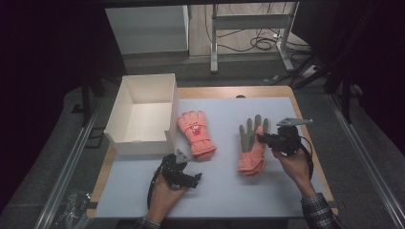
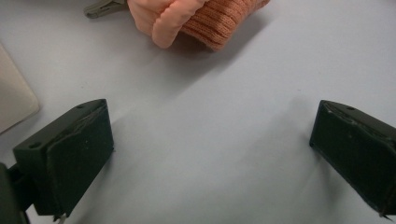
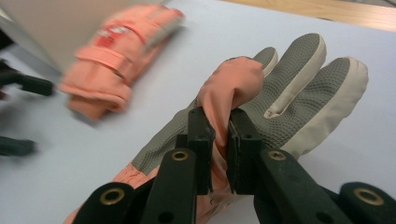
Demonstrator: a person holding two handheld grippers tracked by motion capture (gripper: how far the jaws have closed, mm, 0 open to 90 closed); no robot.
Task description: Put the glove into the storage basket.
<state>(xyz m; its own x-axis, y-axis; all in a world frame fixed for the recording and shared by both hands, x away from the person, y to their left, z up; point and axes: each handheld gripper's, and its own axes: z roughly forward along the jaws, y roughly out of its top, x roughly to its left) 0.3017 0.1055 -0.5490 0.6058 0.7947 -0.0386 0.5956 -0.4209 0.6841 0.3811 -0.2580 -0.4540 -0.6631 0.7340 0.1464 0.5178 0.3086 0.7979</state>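
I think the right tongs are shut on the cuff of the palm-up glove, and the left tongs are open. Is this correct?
Not quite. The right tongs are shut on the thumb of the palm-up glove, not its cuff; the right gripper view shows it. The left tongs are open, as you say.

Two hand-held grippers, both matte black. The left gripper (image 1: 193, 180), at the lower middle of the high view, carries a small grey three-cornered plate on top, and a black cable loops from its body down along the wrist. In the left gripper view its fingers (image 2: 70, 158) are blocky black wedges with bevelled edges (a small screw hole sits in the top face of one). The right gripper (image 1: 261, 138), at the right of the high view, bears a larger grey plate and a trailing black cable. Its fingers (image 3: 201, 140) are flat black bars on arms set with brass-coloured eyelets. A plaid sleeve cuff shows at the lower right corner.
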